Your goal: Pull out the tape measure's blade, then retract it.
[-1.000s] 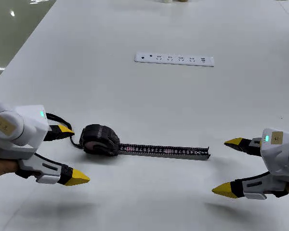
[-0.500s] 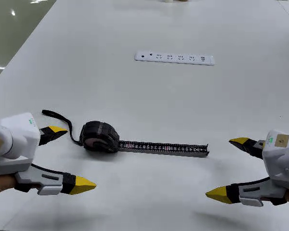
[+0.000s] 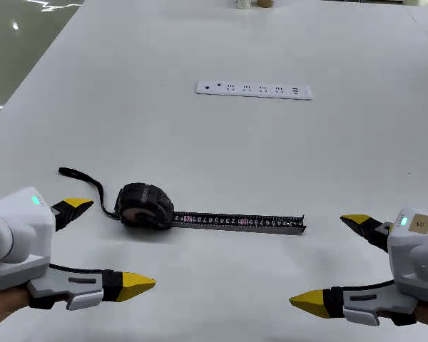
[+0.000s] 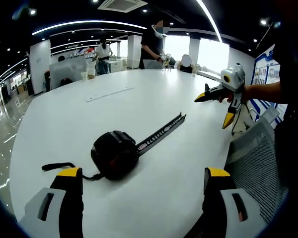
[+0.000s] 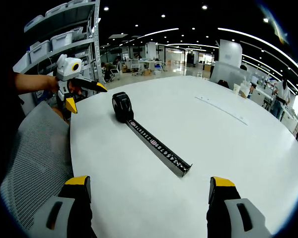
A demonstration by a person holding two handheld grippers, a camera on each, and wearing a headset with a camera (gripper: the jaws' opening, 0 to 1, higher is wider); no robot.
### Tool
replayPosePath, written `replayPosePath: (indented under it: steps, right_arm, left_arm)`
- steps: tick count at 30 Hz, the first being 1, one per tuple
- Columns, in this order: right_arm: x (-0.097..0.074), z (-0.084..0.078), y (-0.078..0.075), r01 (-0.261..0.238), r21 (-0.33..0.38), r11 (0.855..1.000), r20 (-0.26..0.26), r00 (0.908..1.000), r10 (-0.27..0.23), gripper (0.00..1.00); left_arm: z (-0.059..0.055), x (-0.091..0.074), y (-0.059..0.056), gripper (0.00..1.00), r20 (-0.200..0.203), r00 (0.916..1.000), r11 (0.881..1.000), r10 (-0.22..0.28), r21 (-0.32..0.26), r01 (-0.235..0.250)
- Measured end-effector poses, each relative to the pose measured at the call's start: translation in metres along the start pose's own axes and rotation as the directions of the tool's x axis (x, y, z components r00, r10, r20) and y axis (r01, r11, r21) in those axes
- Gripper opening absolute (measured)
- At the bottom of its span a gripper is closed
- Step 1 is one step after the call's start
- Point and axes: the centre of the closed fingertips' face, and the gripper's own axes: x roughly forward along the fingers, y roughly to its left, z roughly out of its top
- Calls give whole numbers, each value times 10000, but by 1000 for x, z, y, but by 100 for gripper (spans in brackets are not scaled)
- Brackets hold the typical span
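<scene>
A black tape measure (image 3: 145, 205) lies on the white table (image 3: 200, 142), its blade (image 3: 239, 221) pulled out to the right and flat on the surface. A black wrist strap (image 3: 82, 177) trails off the case to the left. My left gripper (image 3: 110, 244) is open, left of and nearer than the case, touching nothing. My right gripper (image 3: 332, 260) is open too, near and right of the blade's hooked end. The left gripper view has the case (image 4: 115, 153) ahead of the left gripper (image 4: 143, 173). In the right gripper view the blade (image 5: 159, 146) lies ahead of the right gripper (image 5: 149, 182).
A white power strip (image 3: 253, 90) lies farther back on the table. The table's left edge drops to a glossy floor (image 3: 14, 50). People stand at the far end of the table (image 4: 156, 47). A grey mesh chair (image 5: 35, 148) is beside the table.
Both grippers have drawn back toward me and away from the tape measure, staying open. The left one has uncovered the wrist strap. The tape and its blade lie unmoved.
</scene>
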Motion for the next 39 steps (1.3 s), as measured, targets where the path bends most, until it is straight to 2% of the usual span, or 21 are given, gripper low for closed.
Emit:
replayPosePath:
  steps: [7,11,15,18,22,27,31,37,39]
  right_arm:
    - [-2,10,6,270,543,9982,383,9988,-291,99]
    - [-1,12,9,476,642,9968,480,9976,-507,99]
    - [-1,15,11,839,926,9922,627,9940,-899,99]
    - [-1,17,13,1136,1273,9853,717,9898,-1234,99]
    - [0,18,19,1385,1533,9784,662,9865,-1500,99]
    - [3,21,27,1484,1803,9723,628,9848,-1620,99]
    - [4,24,32,1579,2072,9655,606,9829,-1738,99]
    - [6,27,37,1755,2452,9534,602,9788,-1957,99]
    - [6,28,39,1780,2520,9512,584,9783,-1986,99]
  left_arm:
    - [4,-3,-5,99,304,9987,9987,400,-343,-390]
    - [2,-3,-7,99,358,9972,9960,656,-627,-633]
    - [2,-5,-6,99,463,9927,9894,1114,-989,-1064]
    - [4,-7,-4,99,594,9846,9807,1642,-1173,-1564]
    - [6,-7,-6,99,674,9790,9728,1923,-1443,-1812]
    - [6,-5,-10,99,571,9782,9710,1998,-1454,-1898]
    - [6,-6,-11,99,587,9728,9604,2239,-1834,-2100]
    - [4,-8,-12,99,501,9673,9523,2487,-1951,-2347]
    - [4,-7,-14,99,446,9683,9518,2456,-2004,-2322]
